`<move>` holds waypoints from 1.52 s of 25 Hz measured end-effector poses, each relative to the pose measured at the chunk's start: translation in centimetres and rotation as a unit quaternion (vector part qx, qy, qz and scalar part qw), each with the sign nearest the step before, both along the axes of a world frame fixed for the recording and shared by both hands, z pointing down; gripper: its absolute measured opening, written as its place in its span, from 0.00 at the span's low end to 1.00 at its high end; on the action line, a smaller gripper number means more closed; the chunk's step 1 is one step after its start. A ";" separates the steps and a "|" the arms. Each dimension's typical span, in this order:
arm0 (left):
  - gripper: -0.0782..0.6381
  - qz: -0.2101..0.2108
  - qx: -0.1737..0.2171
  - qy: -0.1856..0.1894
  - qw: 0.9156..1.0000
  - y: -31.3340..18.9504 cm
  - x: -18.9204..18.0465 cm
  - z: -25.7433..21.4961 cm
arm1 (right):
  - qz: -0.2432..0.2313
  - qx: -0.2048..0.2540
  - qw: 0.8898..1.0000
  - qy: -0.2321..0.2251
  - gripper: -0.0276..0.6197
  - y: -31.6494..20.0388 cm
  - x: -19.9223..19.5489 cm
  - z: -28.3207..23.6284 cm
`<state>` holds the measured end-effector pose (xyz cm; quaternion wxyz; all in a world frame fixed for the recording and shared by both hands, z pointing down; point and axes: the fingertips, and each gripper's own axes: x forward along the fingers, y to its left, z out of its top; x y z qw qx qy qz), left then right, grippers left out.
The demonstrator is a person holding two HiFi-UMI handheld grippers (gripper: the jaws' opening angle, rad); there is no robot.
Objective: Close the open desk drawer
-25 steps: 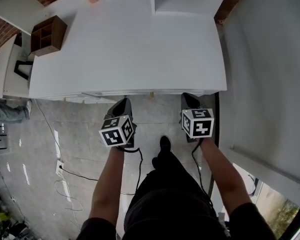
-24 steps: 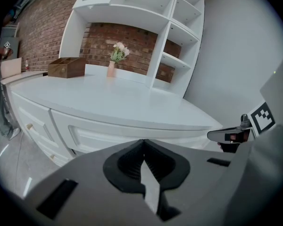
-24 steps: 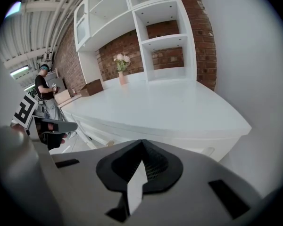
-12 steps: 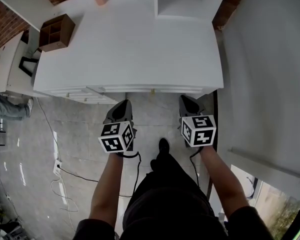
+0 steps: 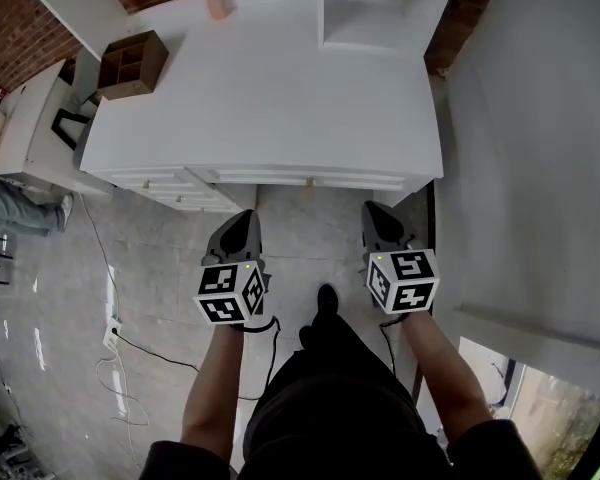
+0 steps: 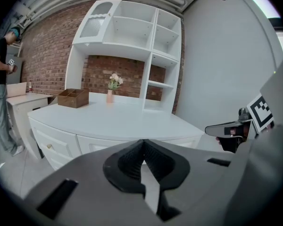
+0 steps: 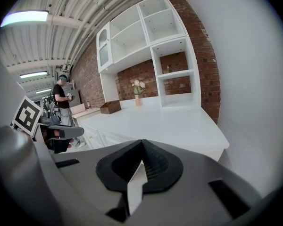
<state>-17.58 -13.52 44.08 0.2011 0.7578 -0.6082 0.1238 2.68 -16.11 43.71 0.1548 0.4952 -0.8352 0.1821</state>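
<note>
Much of the desk (image 5: 270,98) front is tucked under the overhang of its white top in the head view, so only a thin strip of the drawer faces shows. The open drawer (image 5: 198,184) sits in the left bank of the desk front. It juts a little toward the near side past its neighbours. Its inside cannot be seen from any view, and how far it stands out is hard to judge.

In the left gripper view the gripper's own grey body fills the lower half. It cuts off the desk front below the top drawer faces, and only a knobbed drawer face shows at the left. The right gripper view is blocked the same way and shows mainly the desk top.

The left gripper (image 5: 242,220) hangs over the floor on the near side of the desk. It is just right of the open drawer, apart from it and touching nothing. Its jaws are pressed together with nothing between them. The right gripper (image 5: 378,213) hangs near the desk's right end, well apart from the drawer. Its jaws are likewise closed and empty.

On the far part of the desk top stand a white hutch (image 5: 380,8), a pink vase (image 5: 216,3) with a plant, and a brown wooden organizer (image 5: 132,63) at the far left. A person's legs (image 5: 15,213) are cut off at the left edge, and a cable (image 5: 120,338) trails over the floor.
</note>
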 end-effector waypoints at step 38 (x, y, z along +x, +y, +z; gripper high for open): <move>0.12 -0.055 0.063 -0.012 0.996 6.6 -1.8 -5.8 | -0.033 0.054 0.998 -0.026 0.05 4.7 -0.4 -5.4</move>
